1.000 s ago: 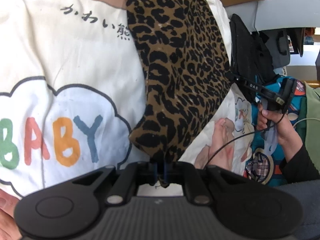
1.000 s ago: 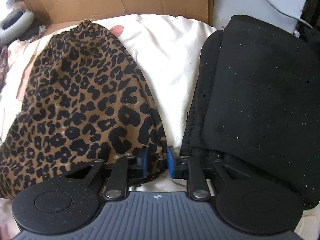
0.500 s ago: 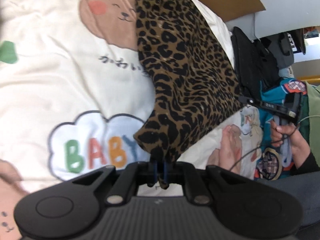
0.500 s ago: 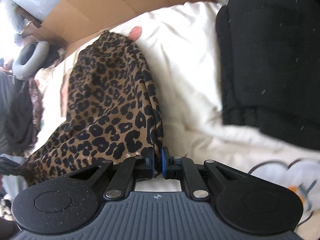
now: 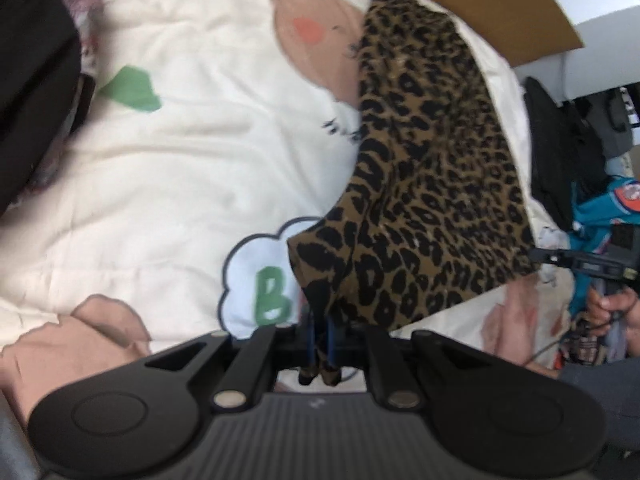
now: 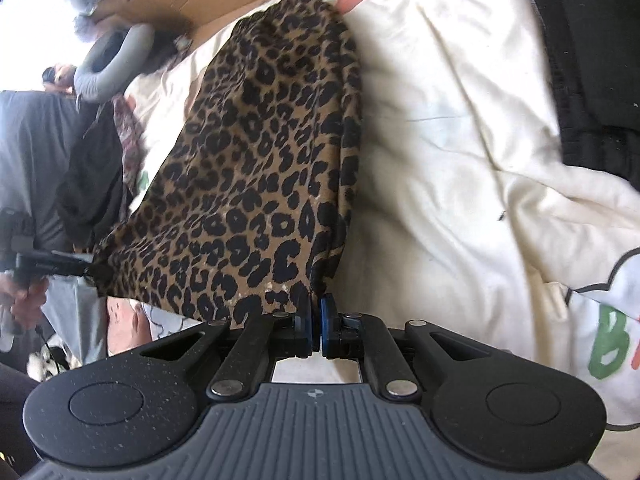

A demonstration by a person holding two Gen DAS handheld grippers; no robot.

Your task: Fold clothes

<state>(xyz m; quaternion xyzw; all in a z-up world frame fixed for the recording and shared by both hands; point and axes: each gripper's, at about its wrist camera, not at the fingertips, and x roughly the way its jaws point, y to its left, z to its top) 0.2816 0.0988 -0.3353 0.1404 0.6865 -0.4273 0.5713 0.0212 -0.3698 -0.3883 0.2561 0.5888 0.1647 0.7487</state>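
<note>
A leopard-print garment [image 5: 432,184] hangs stretched above a cream blanket [image 5: 180,168] printed with bears and a "BABY" cloud. My left gripper [image 5: 320,336] is shut on one near corner of the cloth, which bunches between the blue pads. In the right wrist view the same leopard-print garment [image 6: 260,168] runs away from my right gripper [image 6: 315,320], which is shut on its other near corner. The far end of the garment still rests on the blanket [image 6: 460,140] near a cardboard sheet. Each view shows the other gripper at the cloth's far corner.
A folded black garment [image 6: 592,60] lies on the blanket at the right. Cardboard [image 5: 500,4] stands behind the bed. A grey neck pillow [image 6: 112,64] and dark clothes [image 5: 36,80] sit at the left. A teal printed cloth [image 5: 600,216] lies past the bed edge.
Both grippers have lifted and pulled back with the leopard garment, raising its near edge off the blanket. The right gripper has closed fully on its corner. The black garment has slid toward the right edge.
</note>
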